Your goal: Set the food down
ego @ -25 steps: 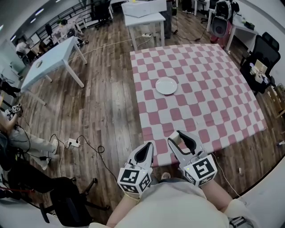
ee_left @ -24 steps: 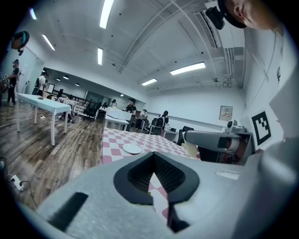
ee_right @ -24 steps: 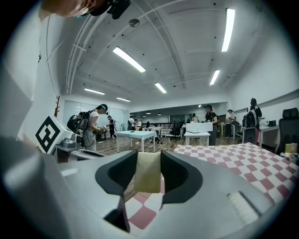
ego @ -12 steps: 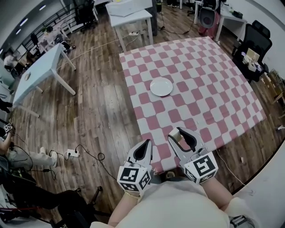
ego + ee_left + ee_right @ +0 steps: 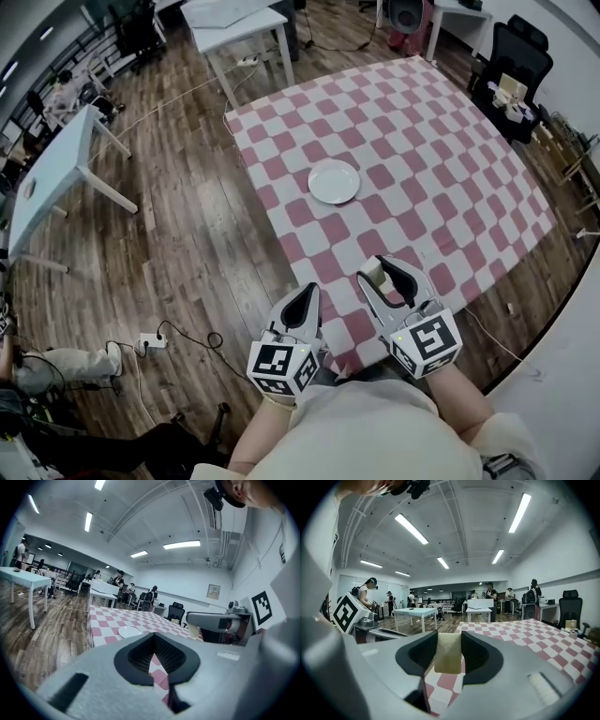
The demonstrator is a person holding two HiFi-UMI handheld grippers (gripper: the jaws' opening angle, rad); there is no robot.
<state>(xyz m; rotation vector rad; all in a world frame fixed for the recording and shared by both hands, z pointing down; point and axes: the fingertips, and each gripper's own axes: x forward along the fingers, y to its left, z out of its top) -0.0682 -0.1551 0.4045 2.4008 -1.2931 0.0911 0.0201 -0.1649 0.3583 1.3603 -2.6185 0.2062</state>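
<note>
the person steps closer, and the checked desk point(image 5: 441, 141) now shows turned, with a corner pointing at them instead of an edge. the right gripper point(image 5: 389, 274), earlier at the near edge, carries the food piece point(image 5: 448, 652) farther in over the cloth. the left gripper point(image 5: 302, 298) now lies along the cloth's left edge. the white plate point(image 5: 334, 181) sits slightly nearer the jaws. the seated person point(image 5: 47, 366) at the left slips mostly out of sight.

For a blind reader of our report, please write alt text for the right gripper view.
The right gripper holds a pale yellow block of food between its jaws, over a pink-and-white checked tablecloth. Behind stand white tables and people in a large room with ceiling strip lights.
</note>
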